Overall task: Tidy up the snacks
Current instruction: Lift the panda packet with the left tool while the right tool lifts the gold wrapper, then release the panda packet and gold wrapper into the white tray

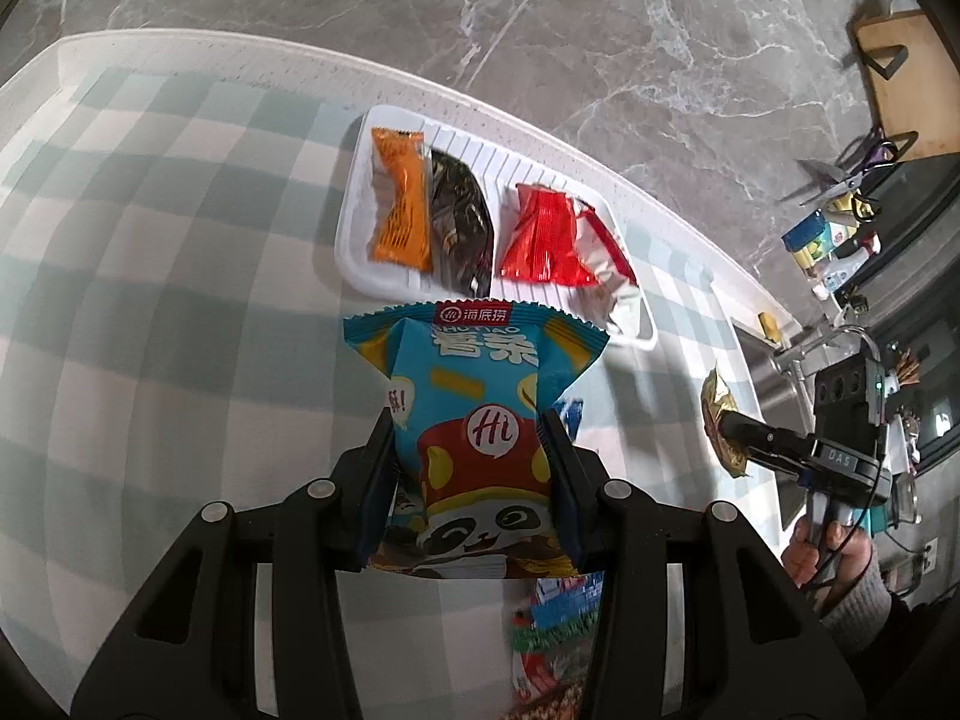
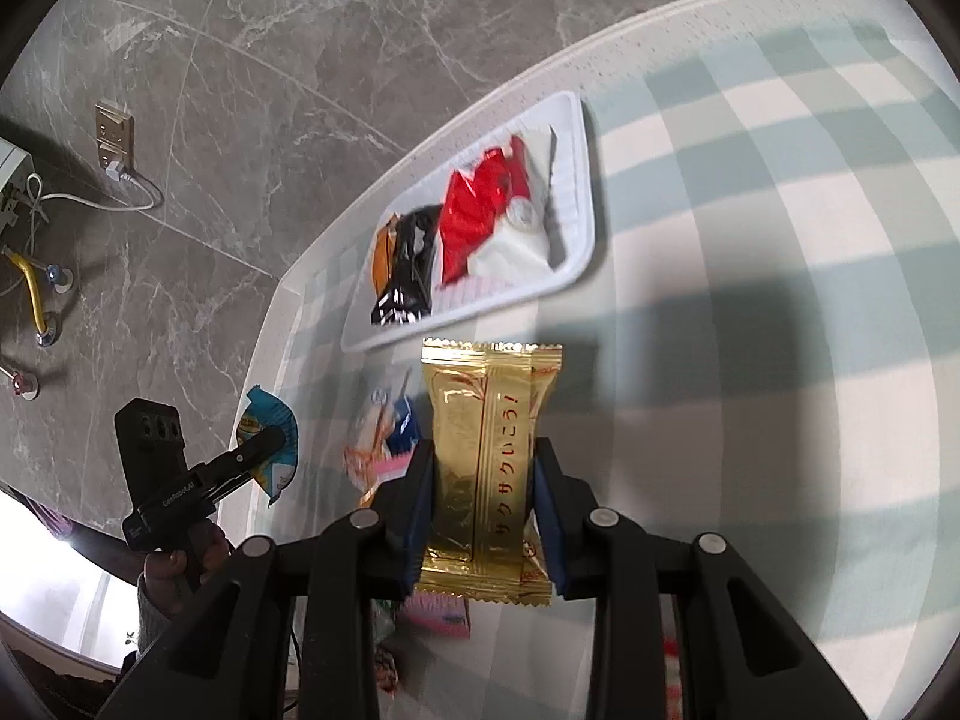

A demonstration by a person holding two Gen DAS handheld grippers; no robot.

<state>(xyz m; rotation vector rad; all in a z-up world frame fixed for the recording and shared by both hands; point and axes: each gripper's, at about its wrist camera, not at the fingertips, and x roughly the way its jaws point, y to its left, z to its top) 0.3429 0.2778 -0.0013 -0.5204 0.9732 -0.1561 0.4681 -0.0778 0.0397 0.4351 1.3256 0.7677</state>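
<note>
The left gripper is clamping a blue snack packet printed with a cartoon panda, its two black fingers pressing the packet's sides in the lower centre of the left wrist view. The packet is standing upright above a green-and-white checked tablecloth, its serrated top edge lying just short of a white tray in the middle of the frame. In that tray an orange packet is lying at the left, touching a dark packet beside it, while a red packet is sitting apart to the right, with a red-and-white wrapper crumpled at the tray's right end. More loose wrappers are lying on the cloth at the bottom of the frame, partly hidden by the gripper.

In the right wrist view, the right gripper is closing on a gold packet bearing red Japanese lettering, holding it upright in the lower centre of the frame. The same white tray is showing in the upper middle, near the table's edge. Grey marble flooring is filling the upper left of the frame.
</note>
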